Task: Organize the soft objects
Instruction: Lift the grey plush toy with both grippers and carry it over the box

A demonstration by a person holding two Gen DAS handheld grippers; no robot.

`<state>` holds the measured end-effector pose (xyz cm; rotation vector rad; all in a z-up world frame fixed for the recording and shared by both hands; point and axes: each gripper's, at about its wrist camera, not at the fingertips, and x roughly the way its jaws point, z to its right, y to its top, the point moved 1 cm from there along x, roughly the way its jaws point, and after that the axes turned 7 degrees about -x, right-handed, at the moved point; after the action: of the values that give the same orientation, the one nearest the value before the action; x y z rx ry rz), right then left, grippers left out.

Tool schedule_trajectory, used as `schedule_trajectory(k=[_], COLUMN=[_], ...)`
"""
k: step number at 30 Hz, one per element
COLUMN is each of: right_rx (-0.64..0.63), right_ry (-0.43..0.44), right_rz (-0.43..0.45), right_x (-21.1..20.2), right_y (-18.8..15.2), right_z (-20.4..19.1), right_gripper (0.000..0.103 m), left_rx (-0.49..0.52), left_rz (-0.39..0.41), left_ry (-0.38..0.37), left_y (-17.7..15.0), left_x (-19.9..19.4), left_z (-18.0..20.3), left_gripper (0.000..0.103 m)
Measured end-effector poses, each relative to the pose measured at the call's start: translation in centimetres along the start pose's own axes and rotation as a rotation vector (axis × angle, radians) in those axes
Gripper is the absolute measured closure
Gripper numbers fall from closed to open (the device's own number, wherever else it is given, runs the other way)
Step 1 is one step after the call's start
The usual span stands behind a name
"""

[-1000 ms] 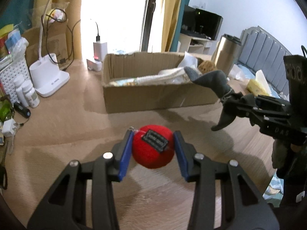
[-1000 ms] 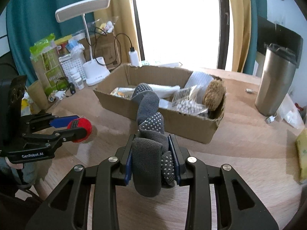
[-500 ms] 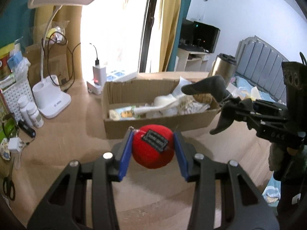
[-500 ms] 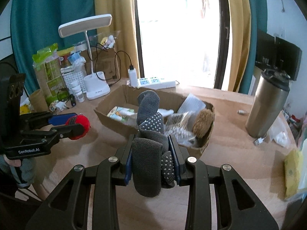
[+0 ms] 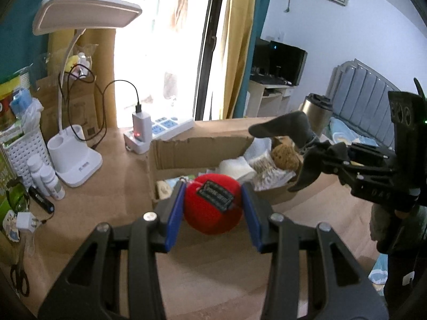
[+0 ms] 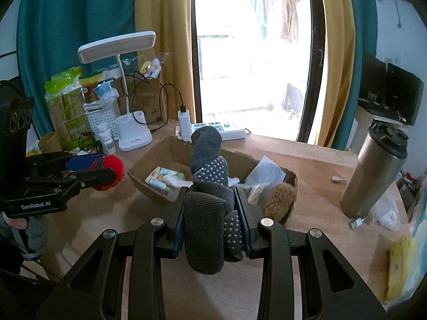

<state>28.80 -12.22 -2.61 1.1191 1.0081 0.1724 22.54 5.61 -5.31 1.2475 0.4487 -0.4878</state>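
The red plush ball [image 5: 212, 204] sits low in the centre of the left wrist view, clenched between the blue pads of the left tongs [image 5: 212, 213], with its dark label facing the camera. In the right wrist view the grey dotted sock [image 6: 210, 208] fills the lower centre, folded and squeezed in the right tongs [image 6: 212, 224], its toe sticking up. Both are held in the air in front of the cardboard box [image 6: 160, 160], which lies mid-frame on the counter [image 6: 315, 165] and already holds packets, a white roll and a brown sponge [image 6: 280, 200].

The step in hand looks like carrying both soft things to the box. To do it well, bring each over the open top before letting go, ball toward the emptier left end, sock toward the middle. Keep the two tongs apart so they do not knock, and lower before releasing so the ball does not roll out.
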Motion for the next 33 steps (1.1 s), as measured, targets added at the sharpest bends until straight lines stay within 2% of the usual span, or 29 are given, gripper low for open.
schedule_trajectory(k=[20,33], right_rx=[-0.035,-0.049], right_ry=[0.038,0.088], right_rz=[0.004,-0.023], right_x=[4.4,9.0], right_y=[2.9,4.1], right_z=[0.6,0.9], right_gripper=[0.068,0.068], left_rx=[-0.016,-0.04], left_rz=[-0.002,-0.007], left_ry=[0.001,0.0], left_y=[1.7,3.0], left_x=[3.3,6.9], left_z=[-1.5,-3.0], left_gripper=[0.059,0.059])
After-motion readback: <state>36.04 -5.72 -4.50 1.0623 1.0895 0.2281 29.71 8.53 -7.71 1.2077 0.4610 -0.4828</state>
